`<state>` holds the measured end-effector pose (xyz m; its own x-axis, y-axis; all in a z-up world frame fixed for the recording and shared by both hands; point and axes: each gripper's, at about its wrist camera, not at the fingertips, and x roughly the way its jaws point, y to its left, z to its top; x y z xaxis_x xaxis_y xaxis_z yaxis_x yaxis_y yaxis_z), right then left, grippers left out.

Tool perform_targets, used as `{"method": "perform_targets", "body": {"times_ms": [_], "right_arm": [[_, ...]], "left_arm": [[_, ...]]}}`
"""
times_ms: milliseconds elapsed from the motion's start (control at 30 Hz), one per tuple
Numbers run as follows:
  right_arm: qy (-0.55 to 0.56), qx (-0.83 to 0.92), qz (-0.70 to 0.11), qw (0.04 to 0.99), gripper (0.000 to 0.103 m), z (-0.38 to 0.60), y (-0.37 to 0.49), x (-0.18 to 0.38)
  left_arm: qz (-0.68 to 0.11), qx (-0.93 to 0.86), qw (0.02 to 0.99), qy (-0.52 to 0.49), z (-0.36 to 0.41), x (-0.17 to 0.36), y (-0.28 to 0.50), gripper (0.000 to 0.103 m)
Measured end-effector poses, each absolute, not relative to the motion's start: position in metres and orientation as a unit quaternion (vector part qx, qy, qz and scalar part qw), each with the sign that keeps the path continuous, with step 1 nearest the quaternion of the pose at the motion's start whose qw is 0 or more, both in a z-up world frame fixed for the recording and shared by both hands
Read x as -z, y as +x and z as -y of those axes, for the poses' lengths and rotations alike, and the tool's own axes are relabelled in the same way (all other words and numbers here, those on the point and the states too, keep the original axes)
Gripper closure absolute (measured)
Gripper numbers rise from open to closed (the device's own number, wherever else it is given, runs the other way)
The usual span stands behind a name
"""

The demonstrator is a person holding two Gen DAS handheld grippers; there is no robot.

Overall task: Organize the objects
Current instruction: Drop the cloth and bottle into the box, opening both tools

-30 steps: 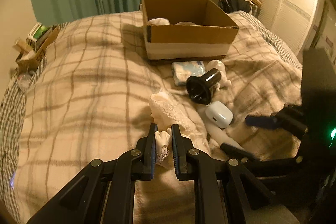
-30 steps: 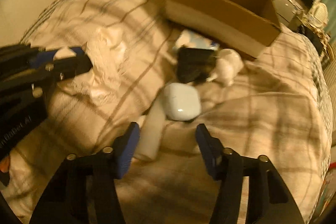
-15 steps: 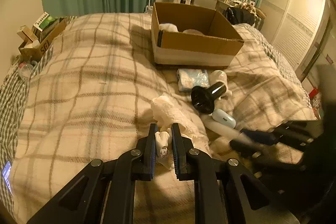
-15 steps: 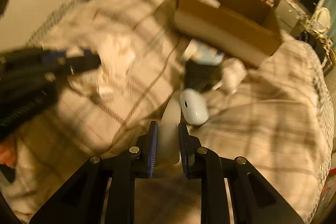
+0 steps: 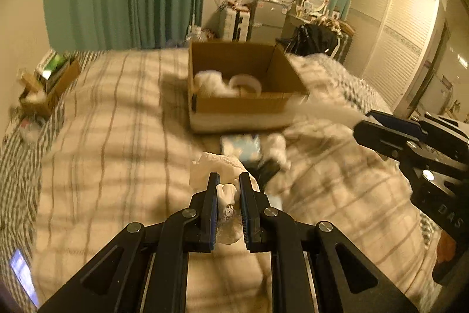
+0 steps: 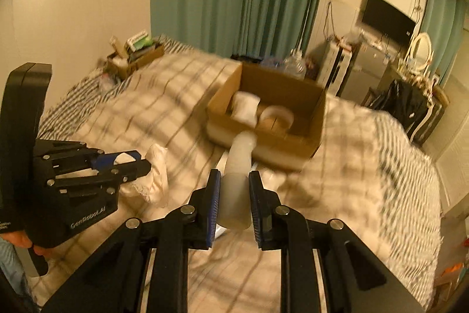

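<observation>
The left hand-held gripper (image 5: 228, 189) is held low with its jaws closed narrowly; the right hand-held gripper (image 6: 234, 189) is raised, its jaws clamped, pointing forward.

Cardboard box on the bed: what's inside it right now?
Inside the cardboard box: a crumpled white cloth at the left and a white roll beside it. The near wall hides the floor in front.

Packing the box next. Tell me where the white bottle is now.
The white bottle is clamped in the right gripper, centre of the right wrist view, held above the bed and pointing toward the cardboard box.
</observation>
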<state>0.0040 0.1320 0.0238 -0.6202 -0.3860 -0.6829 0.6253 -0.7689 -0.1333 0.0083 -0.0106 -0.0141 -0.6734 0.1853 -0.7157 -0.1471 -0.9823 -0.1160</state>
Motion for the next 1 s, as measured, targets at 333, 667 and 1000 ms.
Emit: {"method": "perform_targets", "body": {"times_ms": [333, 667, 1000], "right_arm": [[0.281, 0.905, -0.176, 0.267, 0.085, -0.123, -0.086, -0.07], [0.297, 0.906, -0.171, 0.248, 0.085, -0.108, -0.2, -0.04], [0.334, 0.897, -0.159, 0.241, 0.079, -0.105, -0.253, 0.036]], "left_arm": [[-0.025, -0.936, 0.087, -0.34, -0.015, -0.037, -0.086, 0.09], [-0.008, -0.929, 0.089, -0.36, -0.024, -0.002, -0.207, 0.09], [-0.007, -0.918, 0.098, -0.385, -0.02, 0.055, -0.245, 0.087]]}}
